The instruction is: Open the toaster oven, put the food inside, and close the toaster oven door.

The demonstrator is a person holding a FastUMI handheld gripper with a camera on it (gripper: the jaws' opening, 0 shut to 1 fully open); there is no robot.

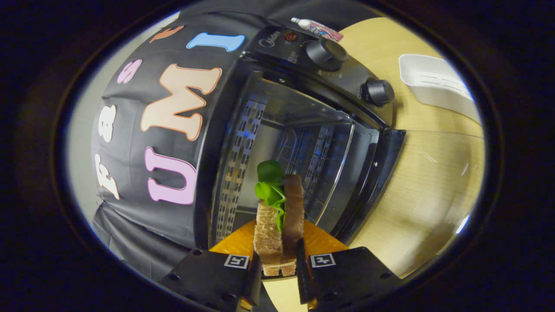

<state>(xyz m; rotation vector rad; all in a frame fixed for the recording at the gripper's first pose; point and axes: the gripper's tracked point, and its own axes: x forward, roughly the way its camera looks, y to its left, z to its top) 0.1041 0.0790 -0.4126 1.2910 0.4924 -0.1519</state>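
Currently my tongs (pixel 279 271) are clamped on the sandwich (pixel 279 221), held just ahead of the toaster oven (pixel 312 108), whose door (pixel 373 182) already hangs open, so insertion into the cavity and closing the door remain, by my judgement.

You are looking at a black toaster oven (pixel 303 112) showing a silvery interior with perforated metal side walls and two black knobs (pixel 326 54). The sandwich (pixel 279 221) between your fingers is showing brown bread and green leaves. The table (pixel 433 173) is showing pale wood grain, with a white tray (pixel 433 82) and a white tube (pixel 316 29) carrying a red-and-blue label.
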